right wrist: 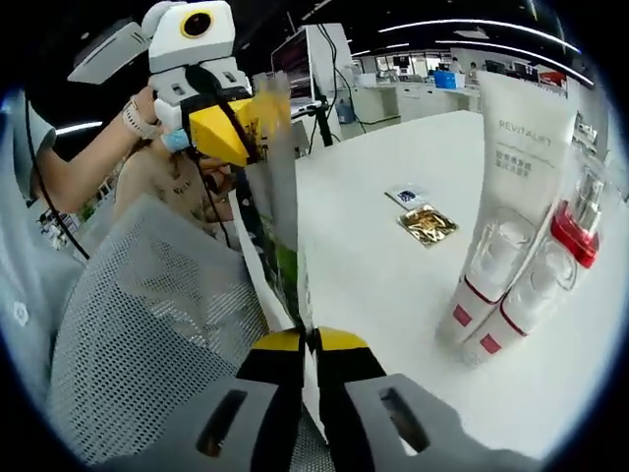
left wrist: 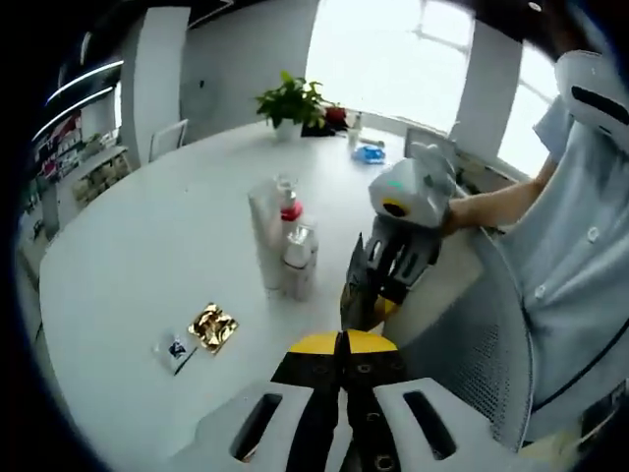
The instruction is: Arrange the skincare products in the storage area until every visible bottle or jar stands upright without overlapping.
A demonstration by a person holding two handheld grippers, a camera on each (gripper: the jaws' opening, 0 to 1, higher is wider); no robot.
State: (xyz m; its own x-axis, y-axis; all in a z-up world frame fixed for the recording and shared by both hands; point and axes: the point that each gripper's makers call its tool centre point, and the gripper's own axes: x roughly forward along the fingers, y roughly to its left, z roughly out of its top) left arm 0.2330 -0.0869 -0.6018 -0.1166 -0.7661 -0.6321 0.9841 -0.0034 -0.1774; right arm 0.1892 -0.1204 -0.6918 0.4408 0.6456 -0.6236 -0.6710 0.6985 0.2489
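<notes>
Left gripper view
Left gripper (left wrist: 342,344): yellow-tipped jaws pressed together at the bottom centre, a thin dark edge caught between their tips.
Right gripper (left wrist: 378,270): comes in from the right, held by a person's hand (left wrist: 462,211); its dark jaws point down toward the left gripper's tips. Whether they are apart cannot be told here.
Skincare bottles (left wrist: 285,241): a tight upright cluster on the white table (left wrist: 147,246), touching one another: a tall white tube, a clear pump with a red collar, a smaller clear bottle in front.
Gold sachet (left wrist: 213,326): flat on the table, left of the jaws, well apart from the cluster.
Small dark sachet (left wrist: 176,347): just beside the gold one.
Mesh chair back (left wrist: 482,334): right of the grippers.
Potted plant (left wrist: 290,101): far edge of the table.

Right gripper view
Right gripper (right wrist: 310,344): jaws closed on a thin clear package (right wrist: 280,236) that rises upright between them.
Left gripper (right wrist: 251,128): upper left, yellow tips clamped on the top of the same package.
Skincare bottles (right wrist: 521,246): at the right, upright, pressed together, the white tube printed REVITALIFT.
Gold sachet (right wrist: 428,224): flat on the table beyond.
Small dark sachet (right wrist: 405,196): just behind the gold one.
</notes>
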